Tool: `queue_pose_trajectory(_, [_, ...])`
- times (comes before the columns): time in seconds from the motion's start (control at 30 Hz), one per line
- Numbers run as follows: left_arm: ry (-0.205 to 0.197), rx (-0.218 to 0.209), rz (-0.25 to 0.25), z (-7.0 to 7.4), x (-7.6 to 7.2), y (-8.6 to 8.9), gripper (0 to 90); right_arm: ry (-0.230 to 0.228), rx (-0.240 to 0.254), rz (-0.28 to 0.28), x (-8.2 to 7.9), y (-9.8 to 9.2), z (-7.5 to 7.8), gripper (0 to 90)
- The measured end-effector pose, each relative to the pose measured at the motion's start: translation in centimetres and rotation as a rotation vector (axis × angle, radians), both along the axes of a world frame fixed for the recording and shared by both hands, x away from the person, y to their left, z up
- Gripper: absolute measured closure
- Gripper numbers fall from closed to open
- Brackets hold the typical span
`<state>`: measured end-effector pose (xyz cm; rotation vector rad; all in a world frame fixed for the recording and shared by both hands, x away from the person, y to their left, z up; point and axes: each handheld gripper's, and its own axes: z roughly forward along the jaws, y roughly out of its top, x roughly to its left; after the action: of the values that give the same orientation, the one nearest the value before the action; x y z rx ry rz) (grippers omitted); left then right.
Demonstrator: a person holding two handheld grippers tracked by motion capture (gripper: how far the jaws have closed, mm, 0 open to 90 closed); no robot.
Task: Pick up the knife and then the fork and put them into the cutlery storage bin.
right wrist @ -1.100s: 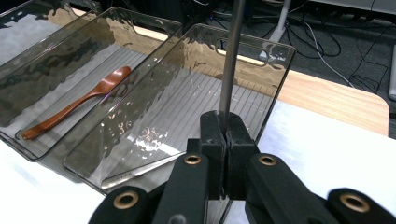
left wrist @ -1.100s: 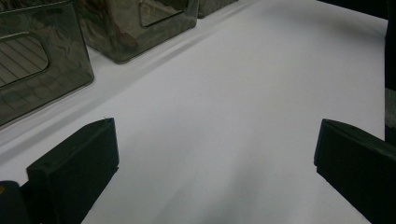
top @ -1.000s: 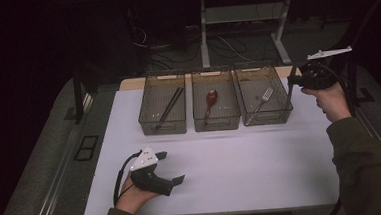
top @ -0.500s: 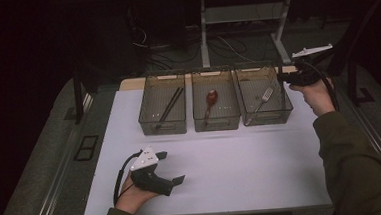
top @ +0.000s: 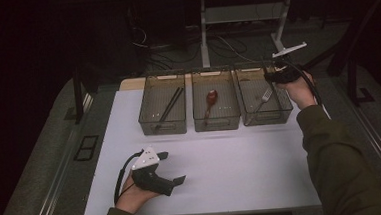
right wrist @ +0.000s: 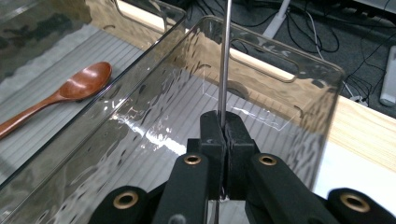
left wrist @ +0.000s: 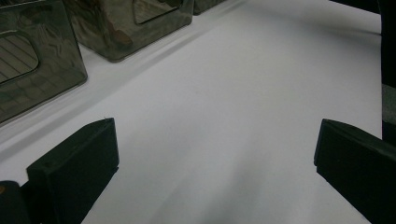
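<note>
A: Three clear plastic bins (top: 216,100) in a row at the far edge of the white table (top: 242,164), rippled walls, ribbed floors, cut-out handles. Left bin has dark chopsticks (top: 168,108), mid bin a brown wooden spoon (top: 209,102), right bin a metal fork (top: 264,98).

B: Right gripper (right wrist: 223,140)?

A: Jaws pressed together, pinching a thin straight metal rod (right wrist: 225,60), prob. a utensil handle, can't tell which. Rod sticks up from the pads, over the right bin, near its far right corner. In the high view the right gripper (top: 276,75) sits at that bin's far right rim.

B: Left gripper (left wrist: 210,154)?

A: Jaws spread wide, nothing btw them, resting low on the near left part of the table, well apart from the bins.

B: Anything in the way?

A: Bin walls around the rod; the fork lies below in the same bin. Wood strip (right wrist: 369,135) just beyond the bins, cables (top: 224,43) on the floor farther off. Mid and near table is bare white sheet.
</note>
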<state>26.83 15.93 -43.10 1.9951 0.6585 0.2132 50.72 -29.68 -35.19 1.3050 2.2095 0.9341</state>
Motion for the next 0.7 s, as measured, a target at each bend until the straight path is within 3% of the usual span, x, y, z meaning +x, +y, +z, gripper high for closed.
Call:
queue_pose_trajectory(0.47, [0.002,0.001,-0.014,0.0,0.0,-0.3,0.0,0.073,-0.039,0.035,1.9,2.1,-2.6,85.7])
queue_pose_trajectory(0.7, [0.004,0.005,-0.017,0.0,0.0,-0.3,0.0,0.091,-0.041,0.050,1.9,2.3,-3.2,68.7])
